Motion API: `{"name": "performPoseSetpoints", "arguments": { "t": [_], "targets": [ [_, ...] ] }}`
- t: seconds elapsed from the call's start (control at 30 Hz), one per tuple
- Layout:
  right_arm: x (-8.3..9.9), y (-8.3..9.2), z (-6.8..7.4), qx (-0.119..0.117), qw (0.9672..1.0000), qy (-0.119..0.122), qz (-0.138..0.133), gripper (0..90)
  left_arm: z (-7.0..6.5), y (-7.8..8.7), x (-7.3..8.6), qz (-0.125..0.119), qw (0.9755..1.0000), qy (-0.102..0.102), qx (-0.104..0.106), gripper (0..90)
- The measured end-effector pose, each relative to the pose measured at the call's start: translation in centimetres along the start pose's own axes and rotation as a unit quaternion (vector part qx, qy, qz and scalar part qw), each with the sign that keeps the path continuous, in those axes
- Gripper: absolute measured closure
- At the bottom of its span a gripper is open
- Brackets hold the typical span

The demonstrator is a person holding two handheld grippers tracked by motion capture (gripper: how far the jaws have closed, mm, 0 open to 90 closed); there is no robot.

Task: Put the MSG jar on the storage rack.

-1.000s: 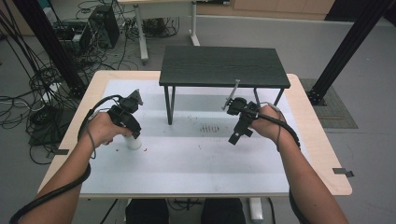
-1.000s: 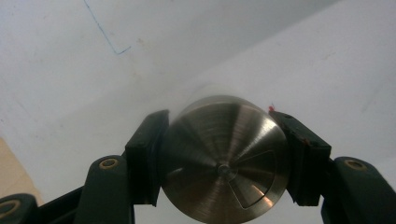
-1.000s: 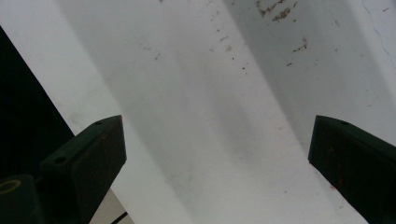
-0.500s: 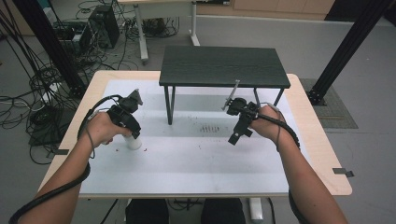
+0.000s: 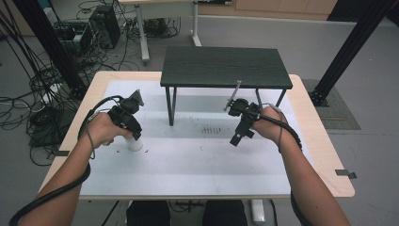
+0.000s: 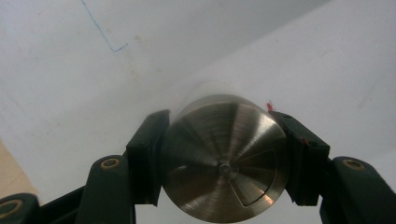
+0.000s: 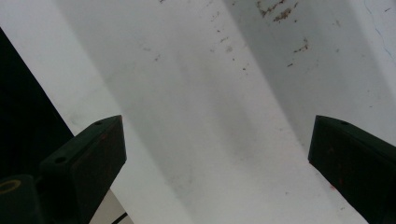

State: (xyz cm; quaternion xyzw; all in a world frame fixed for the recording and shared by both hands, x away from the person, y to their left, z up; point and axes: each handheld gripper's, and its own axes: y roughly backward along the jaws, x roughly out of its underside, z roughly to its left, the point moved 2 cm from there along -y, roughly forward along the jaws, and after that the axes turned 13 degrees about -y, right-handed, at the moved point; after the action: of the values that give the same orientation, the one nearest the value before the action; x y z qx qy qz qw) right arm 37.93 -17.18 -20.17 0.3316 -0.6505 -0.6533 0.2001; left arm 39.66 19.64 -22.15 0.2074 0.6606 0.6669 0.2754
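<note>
1. Left gripper view: the left gripper (image 6: 224, 161) has its jaws pressed on either side of a small white cylinder with a brushed-metal top (image 6: 224, 163) (the metal disc faces the camera and has a wedge-shaped opening in it).
2. The cylinder sits squarely between the jaws, standing upright on the white mat (image 6: 70, 93) below them.
3. A thin blue pen line (image 6: 100, 28) runs on the mat well beyond the jaws.
4. High view: the left gripper (image 5: 134, 136) points down at the cylinder (image 5: 135, 144), which stands directly under its jaws on the counter (image 5: 320, 150).
5. The right gripper (image 5: 236, 139) hangs above the mat with its jaws spread wide and nothing between them (right gripper view shows bare, speckled mat in the gap).
6. A low black stand (image 5: 225, 66) lies beyond both sets of jaws.
</note>
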Motion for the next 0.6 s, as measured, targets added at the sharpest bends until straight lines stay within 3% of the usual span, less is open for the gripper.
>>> {"name": "performPoseSetpoints", "arguments": {
  "t": [0.6],
  "targets": [
    [-0.25, -0.54, -0.24, 0.0, 1.0, 0.0, 0.006, 4.1, 0.34, -0.02, -0.02, 0.001, 1.0, -0.002, 0.007, 42.0]
  ]
}}
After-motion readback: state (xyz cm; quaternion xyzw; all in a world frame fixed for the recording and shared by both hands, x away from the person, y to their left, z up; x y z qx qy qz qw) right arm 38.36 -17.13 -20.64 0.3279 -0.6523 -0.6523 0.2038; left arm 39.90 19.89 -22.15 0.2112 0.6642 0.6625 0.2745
